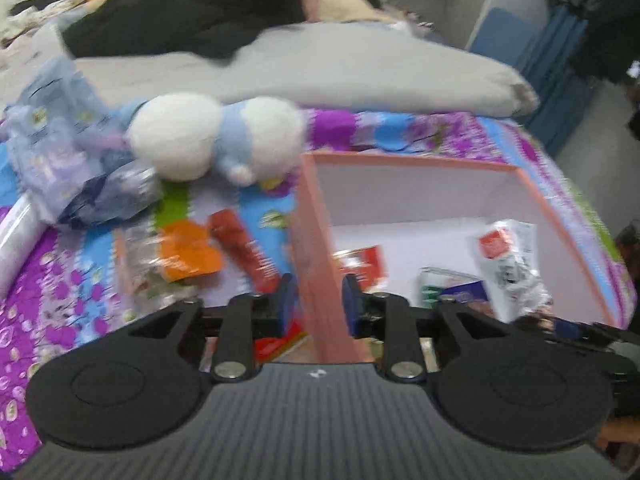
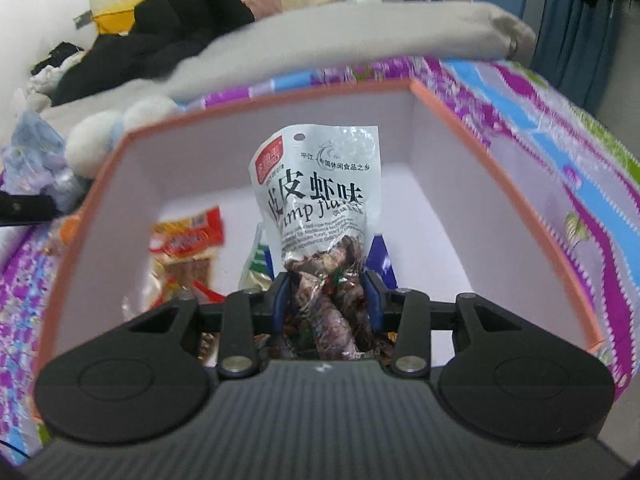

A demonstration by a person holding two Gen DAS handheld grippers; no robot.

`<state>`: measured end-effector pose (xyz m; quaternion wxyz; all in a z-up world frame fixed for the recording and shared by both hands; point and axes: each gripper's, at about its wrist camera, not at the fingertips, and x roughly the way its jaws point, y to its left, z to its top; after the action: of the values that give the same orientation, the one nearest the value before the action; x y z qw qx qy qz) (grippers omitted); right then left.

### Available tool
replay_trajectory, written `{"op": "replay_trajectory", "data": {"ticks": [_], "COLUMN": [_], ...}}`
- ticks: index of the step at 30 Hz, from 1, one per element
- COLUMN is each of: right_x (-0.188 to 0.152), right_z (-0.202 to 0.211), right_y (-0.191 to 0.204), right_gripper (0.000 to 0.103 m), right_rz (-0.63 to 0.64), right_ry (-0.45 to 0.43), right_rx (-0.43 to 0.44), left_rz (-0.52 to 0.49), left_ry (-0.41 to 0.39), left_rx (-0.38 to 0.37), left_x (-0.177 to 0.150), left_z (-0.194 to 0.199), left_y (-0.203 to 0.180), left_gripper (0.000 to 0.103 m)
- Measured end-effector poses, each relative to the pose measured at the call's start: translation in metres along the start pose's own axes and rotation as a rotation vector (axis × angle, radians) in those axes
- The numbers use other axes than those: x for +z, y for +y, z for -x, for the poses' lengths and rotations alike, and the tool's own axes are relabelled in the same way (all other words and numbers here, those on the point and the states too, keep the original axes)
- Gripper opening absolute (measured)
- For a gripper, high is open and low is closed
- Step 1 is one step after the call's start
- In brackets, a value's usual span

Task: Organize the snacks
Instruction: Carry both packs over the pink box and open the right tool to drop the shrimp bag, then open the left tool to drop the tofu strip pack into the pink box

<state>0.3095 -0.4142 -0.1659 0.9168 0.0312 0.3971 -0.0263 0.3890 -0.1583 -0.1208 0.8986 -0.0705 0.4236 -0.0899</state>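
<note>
A pink box (image 2: pixel 472 136) with white inner walls stands on the patterned bedspread. My right gripper (image 2: pixel 326 296) is shut on a silver shrimp-flavour snack bag (image 2: pixel 320 192) and holds it upright inside the box. A red snack pack (image 2: pixel 188 236) and a blue pack (image 2: pixel 382 256) lie on the box floor. My left gripper (image 1: pixel 318 300) is open and empty, with one jaw on each side of the box's left wall (image 1: pixel 316 232). Outside the box, an orange pack (image 1: pixel 188 252) and a red stick pack (image 1: pixel 244 248) lie on the bedspread. The silver bag (image 1: pixel 508 260) also shows in the left wrist view.
A white and blue plush toy (image 1: pixel 216 136) and a crumpled blue plastic bag (image 1: pixel 68 152) lie left of the box. A grey pillow (image 1: pixel 360 64) and black clothes (image 1: pixel 192 8) lie behind it. The bed edge runs along the right (image 2: pixel 580 184).
</note>
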Motion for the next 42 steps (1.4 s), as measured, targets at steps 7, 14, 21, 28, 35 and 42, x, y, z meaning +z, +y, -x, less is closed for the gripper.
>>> {"op": "replay_trajectory", "data": {"ticks": [7,14,21,28,35,42], "right_x": [0.001,0.004,0.001,-0.003,-0.006,-0.003], "right_z": [-0.005,-0.005,0.003,0.011,0.022,0.042], "right_y": [-0.002,0.001,0.000,0.006,0.013,0.022], "right_gripper": [0.067,0.067,0.067,0.067,0.067,0.067], "right_rz": [-0.037,-0.032,-0.050,-0.031,-0.024,-0.022], "right_ry": [-0.006,0.005,-0.001,0.006,0.005,-0.029], "right_rx": [0.013,0.014,0.005,0.009,0.020,0.023], "left_rz": [0.219,0.310,0.272,0.239,0.199,0.103], "left_ry": [0.073,0.102,0.158,0.219,0.188,0.079], "left_rx": [-0.013,-0.092,-0.075,-0.034,-0.033,-0.048], "left_x": [-0.016,-0.023,-0.029,-0.043,-0.044,-0.020], "left_z": [-0.020,-0.024,-0.040,-0.050,-0.030,0.016], "left_y": [0.065,0.072,0.050,0.043,0.040,0.025], "left_gripper": [0.071,0.071,0.070,0.044,0.007,0.005]}}
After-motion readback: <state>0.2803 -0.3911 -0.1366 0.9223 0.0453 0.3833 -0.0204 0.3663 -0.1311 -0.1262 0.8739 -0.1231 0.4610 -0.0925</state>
